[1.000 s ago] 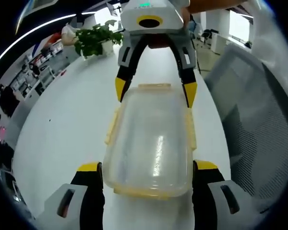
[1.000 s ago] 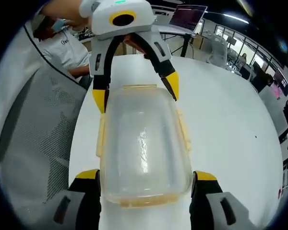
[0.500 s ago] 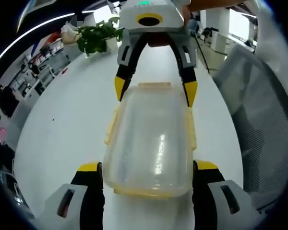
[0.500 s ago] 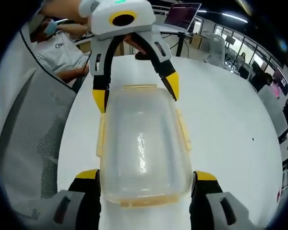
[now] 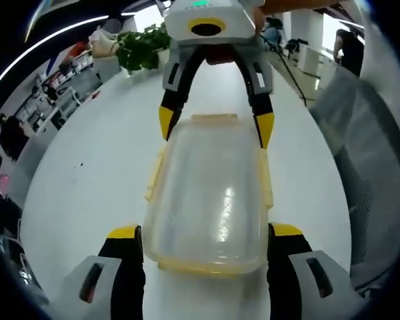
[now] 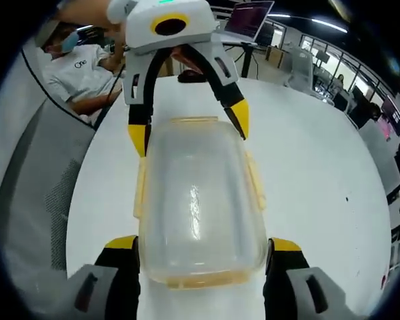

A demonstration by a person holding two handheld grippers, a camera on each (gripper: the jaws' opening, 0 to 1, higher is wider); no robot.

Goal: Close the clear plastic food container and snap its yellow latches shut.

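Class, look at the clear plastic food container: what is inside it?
Through the lid of the clear food container, nothing recognisable shows; glare and cloudy plastic hide the bottom. It sits on the white table.

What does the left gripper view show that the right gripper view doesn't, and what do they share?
Left gripper view alone: a potted plant at the table's far end, and shelves off to the left.

Right gripper view alone: a seated person in a white shirt beside the table, and an open laptop behind.

Both: the clear container lying on the white table, lid on, with yellow latches along its sides. The left gripper and right gripper straddle its opposite ends, fingers apart, facing each other. A mesh chair stands beside the table.
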